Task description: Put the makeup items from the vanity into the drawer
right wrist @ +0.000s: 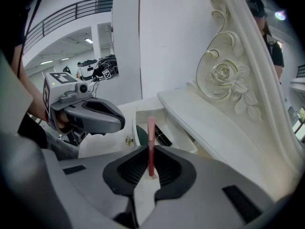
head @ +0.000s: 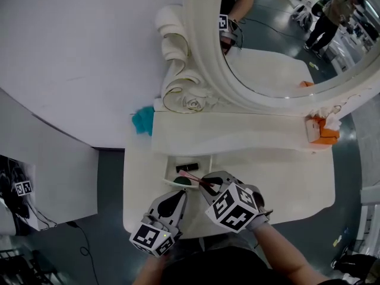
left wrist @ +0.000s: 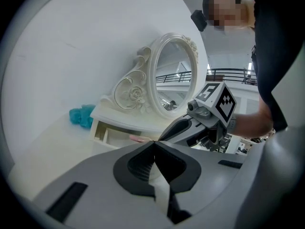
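A slim pink makeup stick (right wrist: 151,140) stands between the jaws of my right gripper (right wrist: 151,162), which is shut on it. The stick (head: 191,176) hangs over the open white drawer (head: 169,172) of the vanity. Inside the drawer lie a black tube (head: 186,168) and a dark green item (head: 181,182); both the tube (right wrist: 162,139) and the green item (right wrist: 141,134) also show in the right gripper view. My left gripper (head: 177,197) sits just left of the right one at the drawer's front, its jaws (left wrist: 153,144) meeting at the tips with nothing between them.
The vanity top (head: 237,136) carries an oval mirror in a carved white frame (head: 196,70) and an orange tissue box (head: 323,132) at its right end. A teal cloth (head: 142,120) lies at the left behind the vanity. A white wall (head: 77,46) stands to the left.
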A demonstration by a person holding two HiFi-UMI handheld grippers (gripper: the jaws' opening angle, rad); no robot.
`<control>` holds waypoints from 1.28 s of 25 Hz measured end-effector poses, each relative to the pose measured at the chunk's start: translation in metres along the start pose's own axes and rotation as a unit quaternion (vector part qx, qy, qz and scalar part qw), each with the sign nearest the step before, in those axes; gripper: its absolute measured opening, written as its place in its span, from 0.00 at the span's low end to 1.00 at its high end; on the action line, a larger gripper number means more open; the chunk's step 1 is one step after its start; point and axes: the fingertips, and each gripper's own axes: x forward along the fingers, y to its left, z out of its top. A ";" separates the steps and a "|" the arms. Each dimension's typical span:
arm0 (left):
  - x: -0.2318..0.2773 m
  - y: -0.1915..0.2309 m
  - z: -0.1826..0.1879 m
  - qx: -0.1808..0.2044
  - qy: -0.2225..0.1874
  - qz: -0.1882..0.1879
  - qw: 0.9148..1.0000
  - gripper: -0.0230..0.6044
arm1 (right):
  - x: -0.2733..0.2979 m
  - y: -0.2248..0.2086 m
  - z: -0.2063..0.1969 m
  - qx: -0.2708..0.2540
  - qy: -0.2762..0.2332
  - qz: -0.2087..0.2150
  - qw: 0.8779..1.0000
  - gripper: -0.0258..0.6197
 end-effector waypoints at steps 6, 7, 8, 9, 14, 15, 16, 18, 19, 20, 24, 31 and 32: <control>-0.002 0.012 0.005 -0.005 -0.008 0.005 1.000 0.06 | 0.005 0.003 0.014 -0.024 0.010 0.012 1.000 0.12; -0.002 0.014 0.006 -0.006 -0.010 0.007 1.000 0.06 | 0.008 0.004 0.015 -0.028 0.013 0.013 0.999 0.12; -0.003 0.015 0.007 -0.007 -0.011 0.008 1.000 0.06 | 0.010 0.004 0.016 -0.031 0.017 0.015 0.999 0.12; -0.004 0.017 0.007 -0.009 -0.013 0.009 1.000 0.06 | 0.012 0.005 0.017 -0.034 0.021 0.017 0.999 0.12; -0.008 0.027 0.007 -0.016 -0.017 0.020 1.000 0.06 | 0.020 0.002 0.020 -0.045 0.039 0.027 0.998 0.12; -0.009 0.028 0.006 -0.016 -0.017 0.022 0.999 0.06 | 0.021 0.002 0.020 -0.047 0.043 0.028 0.998 0.12; -0.010 0.030 0.006 -0.016 -0.017 0.023 0.999 0.06 | 0.023 0.002 0.021 -0.050 0.047 0.029 0.997 0.12; -0.011 0.034 0.006 -0.017 -0.018 0.027 0.999 0.06 | 0.027 0.000 0.021 -0.054 0.054 0.029 0.997 0.12; -0.012 0.035 0.007 -0.018 -0.020 0.028 0.999 0.06 | 0.029 0.000 0.022 -0.055 0.057 0.029 0.996 0.12; -0.013 0.037 0.007 -0.019 -0.021 0.030 0.999 0.06 | 0.031 0.000 0.022 -0.057 0.060 0.029 0.996 0.12; -0.016 0.043 0.007 -0.022 -0.022 0.037 0.999 0.06 | 0.038 -0.001 0.023 -0.065 0.070 0.030 0.995 0.12; -0.019 0.054 0.005 -0.030 -0.024 0.047 0.998 0.06 | 0.049 -0.008 0.020 -0.083 0.095 0.016 0.992 0.12; -0.019 0.055 0.005 -0.031 -0.024 0.047 0.998 0.06 | 0.050 -0.008 0.019 -0.084 0.096 0.016 0.992 0.12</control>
